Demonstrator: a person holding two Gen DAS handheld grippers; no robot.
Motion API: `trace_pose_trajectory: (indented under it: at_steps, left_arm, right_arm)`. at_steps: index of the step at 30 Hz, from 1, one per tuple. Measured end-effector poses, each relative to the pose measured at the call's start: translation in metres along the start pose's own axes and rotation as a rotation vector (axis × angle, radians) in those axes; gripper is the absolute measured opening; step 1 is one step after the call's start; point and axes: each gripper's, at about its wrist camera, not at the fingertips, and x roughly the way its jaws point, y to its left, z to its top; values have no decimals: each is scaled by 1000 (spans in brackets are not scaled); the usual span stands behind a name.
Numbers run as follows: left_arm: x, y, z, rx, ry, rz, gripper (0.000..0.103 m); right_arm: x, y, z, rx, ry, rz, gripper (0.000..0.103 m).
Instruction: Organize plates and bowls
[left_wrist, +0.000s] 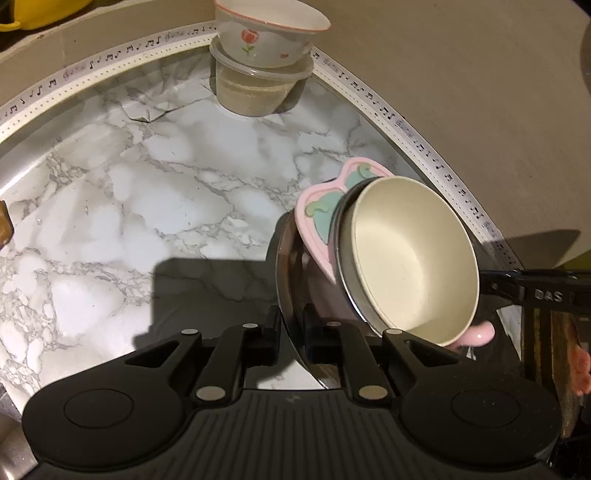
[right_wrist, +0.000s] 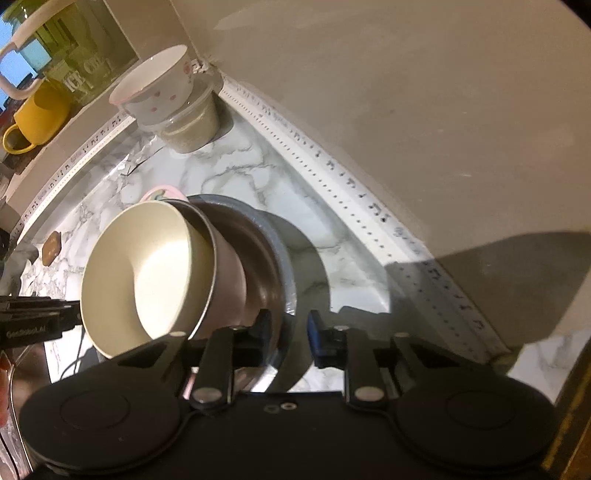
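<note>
A tilted stack is held above the marble counter: a cream bowl (left_wrist: 413, 258) nested in a steel bowl (left_wrist: 345, 266), a pink heart-shaped plate (left_wrist: 314, 229) and a steel plate (left_wrist: 291, 288). My left gripper (left_wrist: 290, 332) is shut on the steel plate's rim. In the right wrist view the same stack shows the cream bowl (right_wrist: 147, 273), the steel bowl (right_wrist: 229, 266), and a grey plate (right_wrist: 284, 258) at the back. My right gripper (right_wrist: 286, 338) has its jaws around the grey plate's rim with a visible gap on the right side.
A white tulip-print bowl (left_wrist: 266, 33) sits on a lidded plastic container (left_wrist: 255, 92) in the counter's far corner; both show in the right view, the bowl (right_wrist: 159, 88) on the container (right_wrist: 192, 125). A yellow mug (right_wrist: 37, 118) and a jar stand on a ledge. Walls border the counter.
</note>
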Motion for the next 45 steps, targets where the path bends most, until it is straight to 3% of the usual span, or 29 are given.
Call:
trace_pose_trajectory:
  at_steps: [10,20,31,45]
  left_arm:
    - [4,3,1,-16,18,-25,11]
    - [6,-3,1,7,8,12,11]
    - [-7,-10,6,48,-35,50,11]
    - [-55,-38,2,95,-53,61,11]
  right_arm:
    - [16,1,6,-10,16,3,12]
    - [15,5,3,-37,-1,-14,12]
    - [-3,14,-3,-69,-62,-26,12]
    - [-53,22,-21,-72,-113,-22,12]
